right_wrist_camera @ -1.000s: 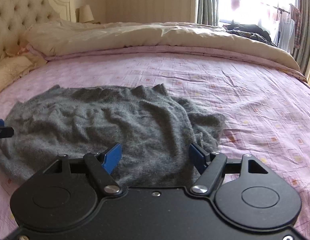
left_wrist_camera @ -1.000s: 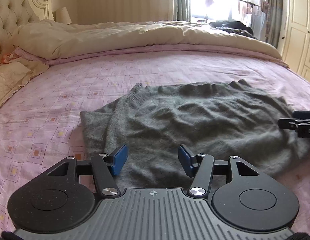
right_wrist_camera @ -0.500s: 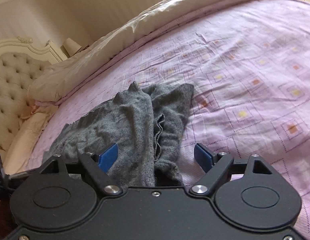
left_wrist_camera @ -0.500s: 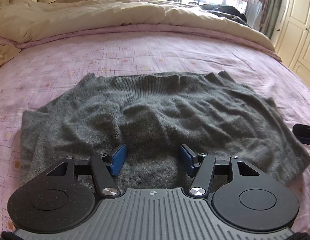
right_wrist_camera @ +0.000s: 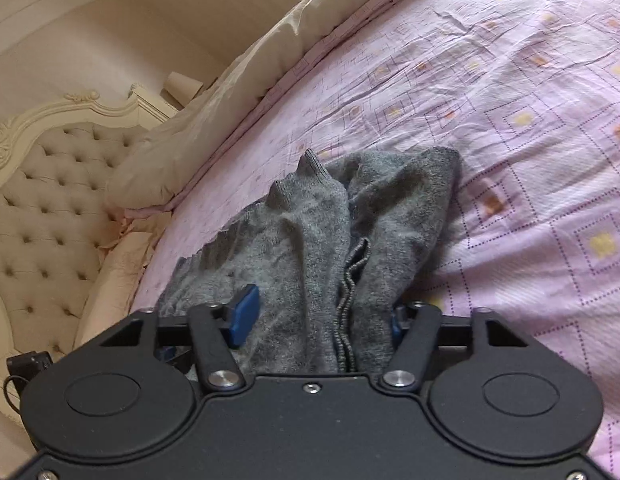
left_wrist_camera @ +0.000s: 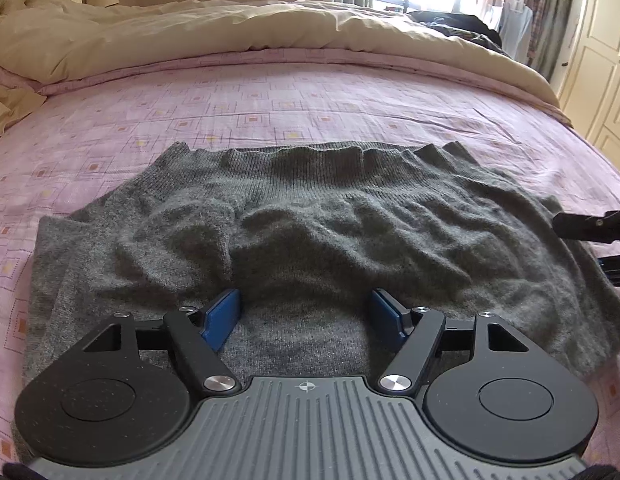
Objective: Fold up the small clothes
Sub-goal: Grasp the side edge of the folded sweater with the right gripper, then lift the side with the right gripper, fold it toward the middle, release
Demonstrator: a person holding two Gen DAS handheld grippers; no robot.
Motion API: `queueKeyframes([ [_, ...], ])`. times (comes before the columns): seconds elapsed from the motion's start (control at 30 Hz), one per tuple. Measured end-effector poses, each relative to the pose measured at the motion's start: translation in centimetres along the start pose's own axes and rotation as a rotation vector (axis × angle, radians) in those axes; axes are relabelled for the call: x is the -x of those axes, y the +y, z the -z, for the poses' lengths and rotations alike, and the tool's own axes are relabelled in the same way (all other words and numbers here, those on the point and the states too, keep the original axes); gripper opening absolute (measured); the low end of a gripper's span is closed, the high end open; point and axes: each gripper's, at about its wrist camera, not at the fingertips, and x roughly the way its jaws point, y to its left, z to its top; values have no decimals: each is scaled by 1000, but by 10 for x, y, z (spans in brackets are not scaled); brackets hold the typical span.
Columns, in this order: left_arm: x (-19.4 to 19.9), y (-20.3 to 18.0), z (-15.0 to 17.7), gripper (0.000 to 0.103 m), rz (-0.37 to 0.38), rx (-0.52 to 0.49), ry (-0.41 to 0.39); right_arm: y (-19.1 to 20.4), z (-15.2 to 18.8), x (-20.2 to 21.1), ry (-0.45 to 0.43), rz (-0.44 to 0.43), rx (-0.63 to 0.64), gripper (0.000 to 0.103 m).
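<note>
A grey knitted sweater (left_wrist_camera: 310,232) lies spread and rumpled across the pink patterned bedsheet (left_wrist_camera: 270,108). My left gripper (left_wrist_camera: 306,316) is open, low over the sweater's near edge, its blue pads on either side of a raised fold. My right gripper (right_wrist_camera: 321,320) is open and tilted, at the sweater's right end (right_wrist_camera: 329,248); bunched knit and a ribbed edge lie between its jaws. Its right pad is mostly hidden by cloth. The right gripper shows at the right edge of the left wrist view (left_wrist_camera: 593,228).
A cream duvet (left_wrist_camera: 230,36) is bunched along the far side of the bed. A tufted cream headboard (right_wrist_camera: 42,200) stands at the left. Wardrobe doors (left_wrist_camera: 597,52) and a window with hanging clothes are at the right.
The left gripper has come nearer and turned to face the sweater squarely. The right gripper has tilted and pushed in at the sweater's right end, so the cloth now lies between its jaws.
</note>
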Motion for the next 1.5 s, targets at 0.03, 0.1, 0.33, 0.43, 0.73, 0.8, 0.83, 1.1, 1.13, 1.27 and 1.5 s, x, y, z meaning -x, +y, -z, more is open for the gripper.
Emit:
queueKeyframes([
  [0.03, 0, 0, 0, 70, 1, 2, 0, 0, 0, -2, 2, 17, -8, 35],
  [0.1, -1, 1, -1, 70, 4, 6, 2, 1, 1, -2, -8, 35, -32, 29],
  [0.33, 19, 23, -11, 69, 66, 74, 1, 41, -5, 10, -20, 156, 71, 28],
  [0.43, 47, 42, -8, 69, 34, 96, -57, 70, -12, 10, -19, 186, 129, 28],
  [0.73, 96, 95, 29, 69, -7, 122, -65, 174, -16, -30, 50, 169, 262, 28],
  [0.8, 101, 105, 39, 69, -2, 141, -55, 195, -9, -45, 67, 157, 284, 28],
  [0.83, 104, 108, 43, 69, 1, 150, -52, 205, -6, -54, 77, 151, 294, 28],
  [1.1, 117, 138, 65, 69, 20, 201, -45, 266, 41, -120, 166, 144, 388, 28],
  [1.13, 118, 140, 66, 69, 20, 205, -46, 274, 49, -127, 178, 146, 405, 28],
  [1.27, 118, 151, 71, 69, 21, 233, -43, 298, 74, -152, 215, 185, 499, 30],
  [1.5, 118, 164, 80, 69, 34, 266, -24, 311, 91, -162, 250, 77, 534, 43],
])
